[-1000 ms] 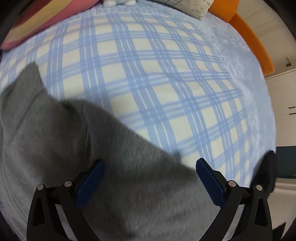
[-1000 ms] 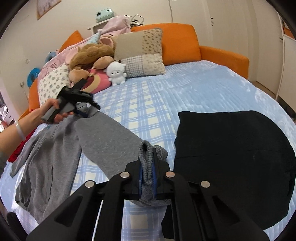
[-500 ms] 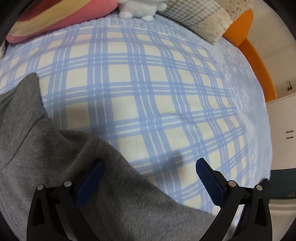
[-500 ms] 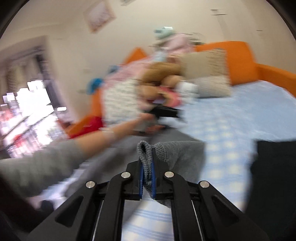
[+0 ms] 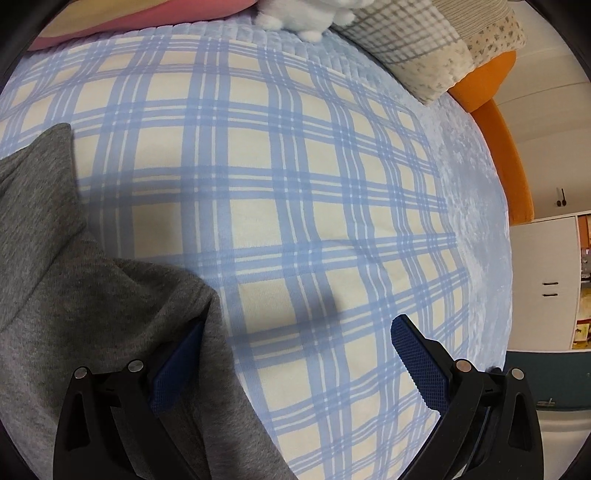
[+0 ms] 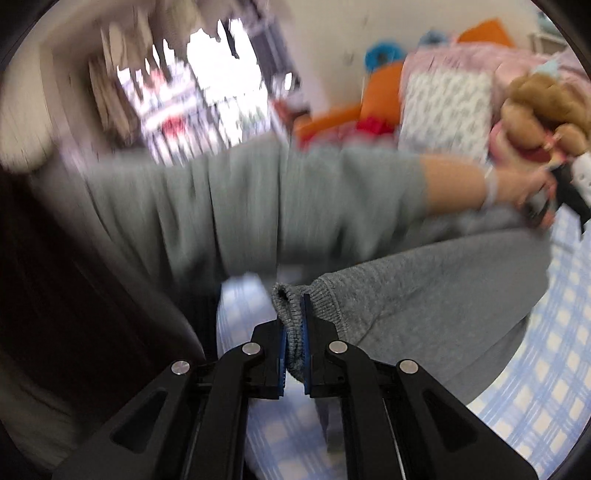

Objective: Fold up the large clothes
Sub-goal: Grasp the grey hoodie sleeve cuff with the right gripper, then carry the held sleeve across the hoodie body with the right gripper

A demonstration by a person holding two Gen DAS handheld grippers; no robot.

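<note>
**Folding a grey garment on the bed: sleeve carried across, one gripper empty**

Left to right. The left gripper (image 5: 295, 363) hangs low over the bed (image 5: 332, 206), its jaws spread wide with only the blue-checked cover between them. The grey garment (image 5: 92, 295) lies flat at the left of this view; its edge runs under the left finger (image 5: 177, 369), but whether cloth and pad touch cannot be told, and nothing is pinched. Pillows (image 5: 424, 48) and a white plush toy (image 5: 295, 14) sit at the head of the bed, well apart from the work.

The right gripper (image 6: 294, 350) has its jaws pressed together on the ribbed cuff (image 6: 291, 317) of the garment's sleeve (image 6: 424, 295), which trails from the jaws toward the right of that view. This view is blurred; the person's left arm (image 6: 258, 206) crosses it, the hand (image 6: 535, 192) at far right holding the other gripper's handle.

Step in hand, as a judgement: the sleeve is being brought across the body of the garment, an early fold with most of the folding not yet done. The next move calls for laying the cuff flat on the body without bunching, then opening the right jaws, while the left gripper finds an edge to pin or grasp.
</note>
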